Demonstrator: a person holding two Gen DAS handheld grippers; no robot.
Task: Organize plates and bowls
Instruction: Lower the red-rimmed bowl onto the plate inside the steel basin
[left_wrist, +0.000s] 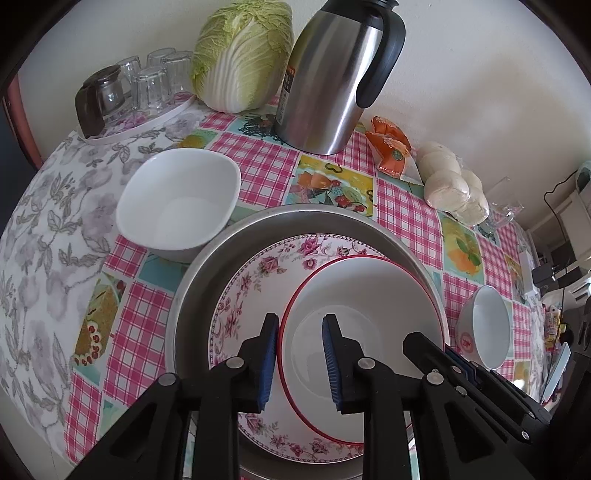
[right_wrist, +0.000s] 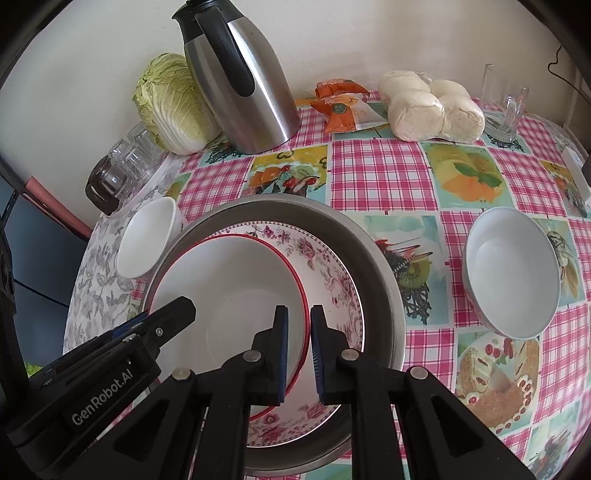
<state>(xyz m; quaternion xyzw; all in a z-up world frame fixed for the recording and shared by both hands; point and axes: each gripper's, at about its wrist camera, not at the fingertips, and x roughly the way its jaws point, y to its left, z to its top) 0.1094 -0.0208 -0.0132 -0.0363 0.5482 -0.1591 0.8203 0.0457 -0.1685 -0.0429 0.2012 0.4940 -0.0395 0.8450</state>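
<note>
A red-rimmed shallow bowl (left_wrist: 369, 295) (right_wrist: 229, 280) lies on a floral plate (left_wrist: 258, 273) (right_wrist: 332, 280) inside a round metal pan (left_wrist: 207, 266) (right_wrist: 376, 266). My left gripper (left_wrist: 301, 321) straddles the bowl's left rim, one pad outside and one inside, shut on it. My right gripper (right_wrist: 299, 310) is shut on the opposite rim, which passes between its blue pads. Each gripper shows in the other's view: the right gripper (left_wrist: 424, 341) and the left gripper (right_wrist: 181, 306). A white square bowl (left_wrist: 177, 199) (right_wrist: 147, 236) stands left of the pan. A small round bowl (left_wrist: 487, 325) (right_wrist: 513, 273) stands to the right.
Along the back wall stand a steel thermos jug (left_wrist: 332, 81), a cabbage (left_wrist: 240, 51), a tray of upturned glasses (left_wrist: 140, 85), an orange snack packet (left_wrist: 391, 147), bagged buns (left_wrist: 454, 188) and a glass mug (right_wrist: 504, 107). The table edge curves away at the left.
</note>
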